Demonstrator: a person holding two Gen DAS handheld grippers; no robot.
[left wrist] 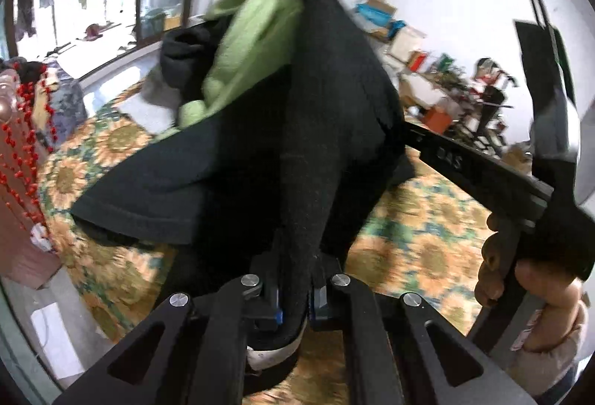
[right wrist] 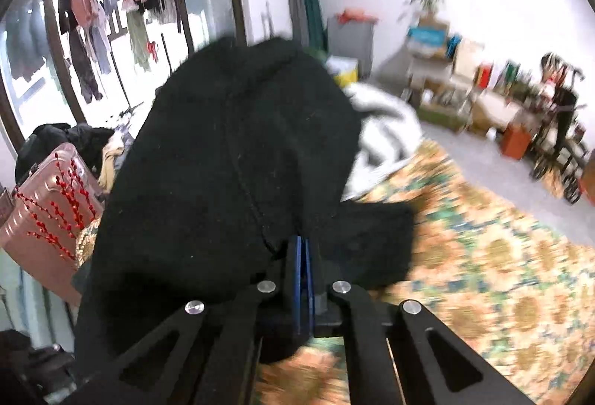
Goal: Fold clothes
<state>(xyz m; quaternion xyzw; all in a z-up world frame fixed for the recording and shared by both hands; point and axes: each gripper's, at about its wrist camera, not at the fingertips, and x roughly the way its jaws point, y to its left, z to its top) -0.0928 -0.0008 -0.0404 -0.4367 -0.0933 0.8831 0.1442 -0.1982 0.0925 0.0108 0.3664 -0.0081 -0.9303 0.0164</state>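
Left tongs (left wrist: 297, 278), low centre of the left view: pinched tight on a thick fold of black garment (left wrist: 238, 159). Right tongs (right wrist: 303, 271), low centre of the right view: blue pads pressed together on an edge of the same dark cloth. Garment lifted off the sunflower bedspread (left wrist: 416, 248), draped up and over both pairs, filling mid-frame; green garment (left wrist: 253, 44) bunched behind it, upper middle. Hand (left wrist: 520, 278) on the other handle at lower right. Striped white bedding (right wrist: 383, 129) heaped beyond, right of centre. Likely mid-carry or mid-fold, much blurred. Best done by keeping both pinches level, cloth taut between them, lowering evenly onto bare bedspread, clear of the green garment.
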